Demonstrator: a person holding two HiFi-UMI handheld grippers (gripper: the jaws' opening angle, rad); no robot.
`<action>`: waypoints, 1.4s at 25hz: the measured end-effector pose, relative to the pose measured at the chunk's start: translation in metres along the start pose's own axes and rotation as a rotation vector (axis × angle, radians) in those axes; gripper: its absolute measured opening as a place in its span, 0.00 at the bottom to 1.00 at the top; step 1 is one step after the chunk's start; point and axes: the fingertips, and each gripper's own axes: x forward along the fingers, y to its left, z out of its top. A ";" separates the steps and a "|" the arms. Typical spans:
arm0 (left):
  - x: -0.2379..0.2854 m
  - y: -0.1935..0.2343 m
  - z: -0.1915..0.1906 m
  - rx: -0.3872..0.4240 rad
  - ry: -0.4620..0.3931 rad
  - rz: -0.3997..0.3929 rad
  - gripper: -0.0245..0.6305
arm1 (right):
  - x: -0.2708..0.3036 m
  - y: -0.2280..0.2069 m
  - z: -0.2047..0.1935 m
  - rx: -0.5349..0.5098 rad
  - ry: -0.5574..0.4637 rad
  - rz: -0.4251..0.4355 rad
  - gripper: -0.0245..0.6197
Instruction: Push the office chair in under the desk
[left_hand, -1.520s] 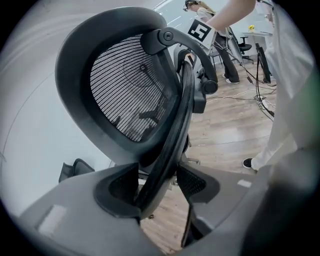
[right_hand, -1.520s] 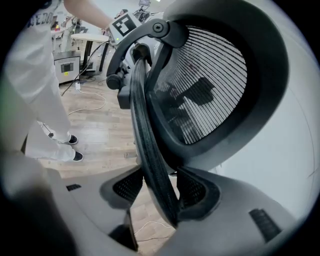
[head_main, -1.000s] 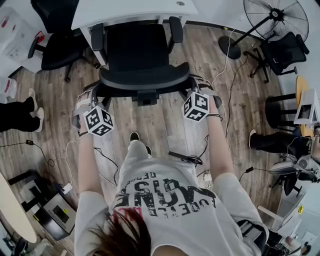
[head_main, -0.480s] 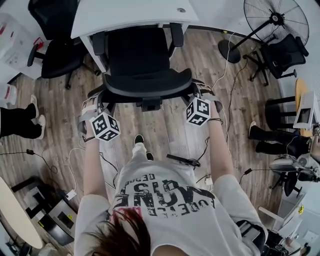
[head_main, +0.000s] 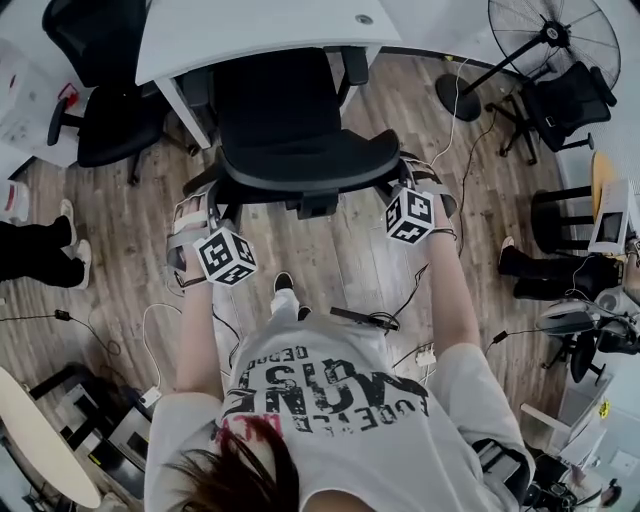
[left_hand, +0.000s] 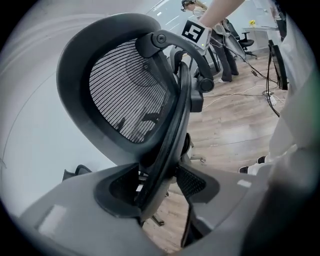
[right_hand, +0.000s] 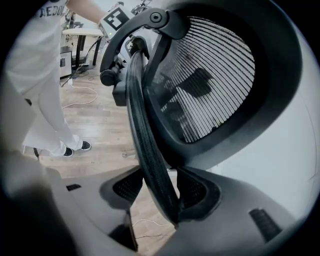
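Presently the office chair (head_main: 290, 110) stands with its seat partly under the white desk (head_main: 250, 25), its backrest toward the person. The left gripper (head_main: 203, 200) sits at the backrest's left edge and the right gripper (head_main: 408, 172) at its right edge. Each has its jaws clamped on the backrest rim (left_hand: 171, 135), which runs between the pads.
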 end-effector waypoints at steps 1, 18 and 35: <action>0.002 0.002 0.000 0.002 -0.002 0.001 0.41 | 0.001 -0.002 0.000 0.001 0.001 0.000 0.36; 0.018 0.018 0.000 0.011 0.004 0.007 0.41 | 0.016 -0.022 0.002 -0.018 -0.017 -0.013 0.36; 0.044 0.031 0.010 0.010 0.056 0.025 0.41 | 0.038 -0.049 -0.010 -0.040 -0.028 -0.016 0.36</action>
